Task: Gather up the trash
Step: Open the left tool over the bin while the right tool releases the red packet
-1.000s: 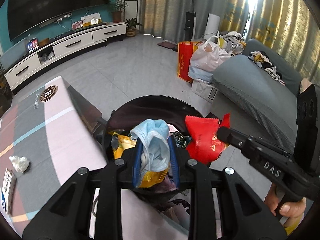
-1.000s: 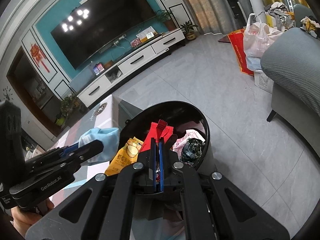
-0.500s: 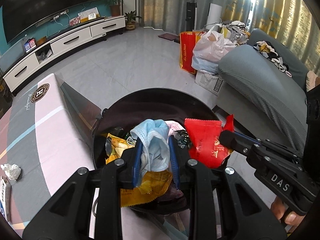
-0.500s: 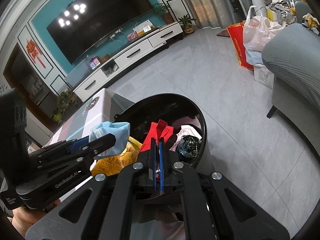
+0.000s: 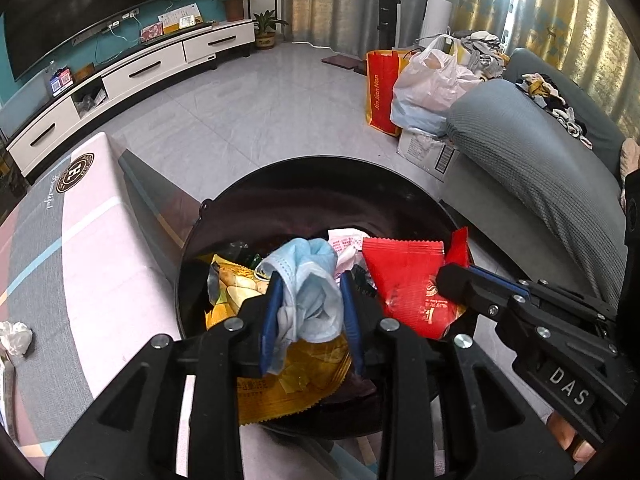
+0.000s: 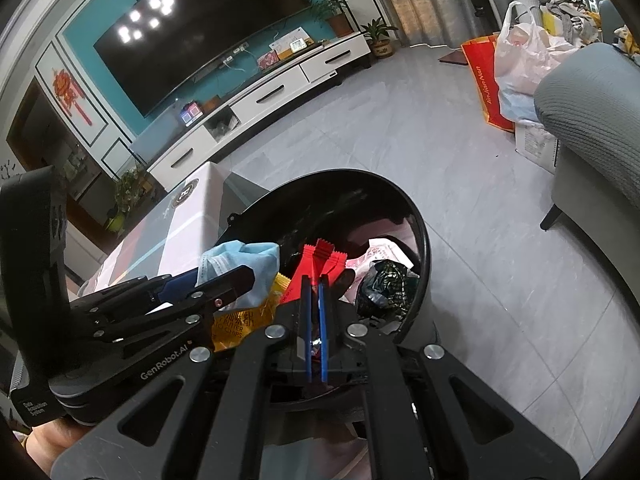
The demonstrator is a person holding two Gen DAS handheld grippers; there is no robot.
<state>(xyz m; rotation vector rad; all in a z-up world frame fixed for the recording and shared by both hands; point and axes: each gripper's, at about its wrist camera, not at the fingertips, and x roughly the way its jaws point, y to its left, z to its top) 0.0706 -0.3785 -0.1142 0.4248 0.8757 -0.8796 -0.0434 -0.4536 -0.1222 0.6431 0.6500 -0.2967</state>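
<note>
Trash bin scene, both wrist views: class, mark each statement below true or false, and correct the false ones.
1. The left gripper has a crumpled blue face mask between its fingers. True.
2. The right gripper holds a green bottle. False: it is shut on a red wrapper.
3. Both grippers are over the open black trash bin. True.
4. The bin is empty. False: a yellow chip bag and other wrappers lie inside.
5. A crumpled white tissue lies on the table beside the bin. True.
6. The television shows a cartoon. False: its screen is dark, reflecting lights.
</note>
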